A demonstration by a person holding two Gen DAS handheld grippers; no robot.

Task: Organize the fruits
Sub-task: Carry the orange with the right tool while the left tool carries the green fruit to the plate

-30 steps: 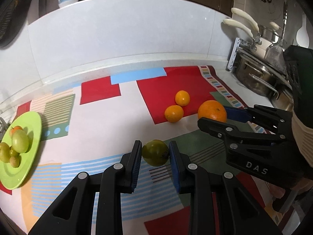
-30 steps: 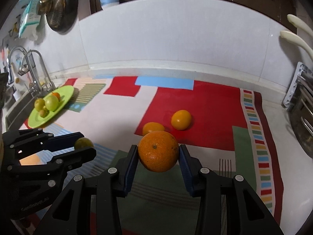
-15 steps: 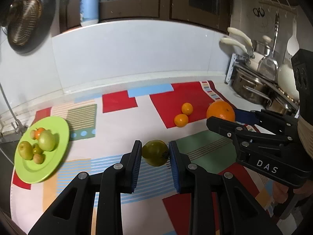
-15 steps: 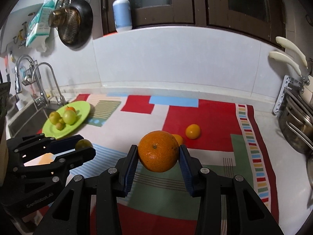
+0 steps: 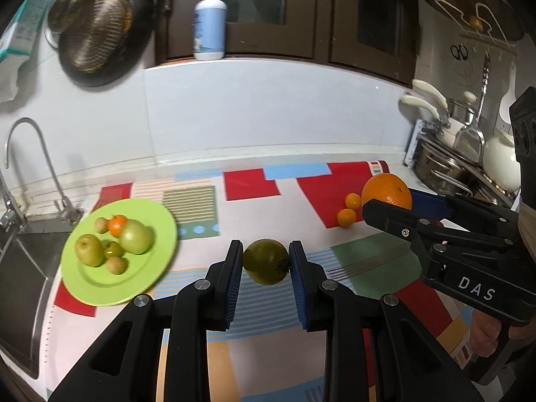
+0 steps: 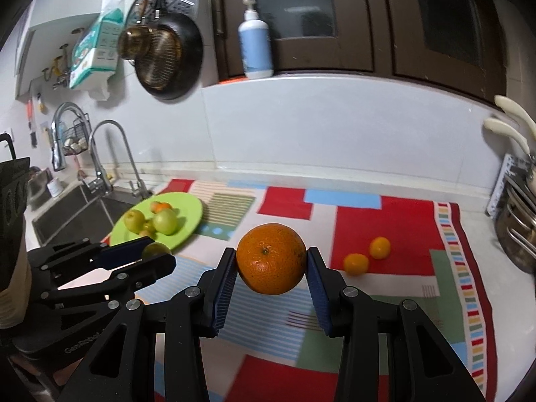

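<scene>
Fruits ride in both grippers: the left gripper [image 5: 266, 264] pinches a green fruit [image 5: 265, 265] between its fingers, the right gripper [image 6: 270, 261] a large orange [image 6: 270, 258], both lifted off the surface, presumably bound for the green plate [image 5: 160, 254] beyond the left fingers.

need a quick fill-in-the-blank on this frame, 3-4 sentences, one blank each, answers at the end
1. The left gripper jaws are shut on a ____ fruit.
2. The right gripper holds a large ____.
3. The green plate sits next to the ____, at the mat's left end.
4. ____ small oranges lie loose on the red patch of the mat.

Answers: green; orange; sink; Two
</scene>
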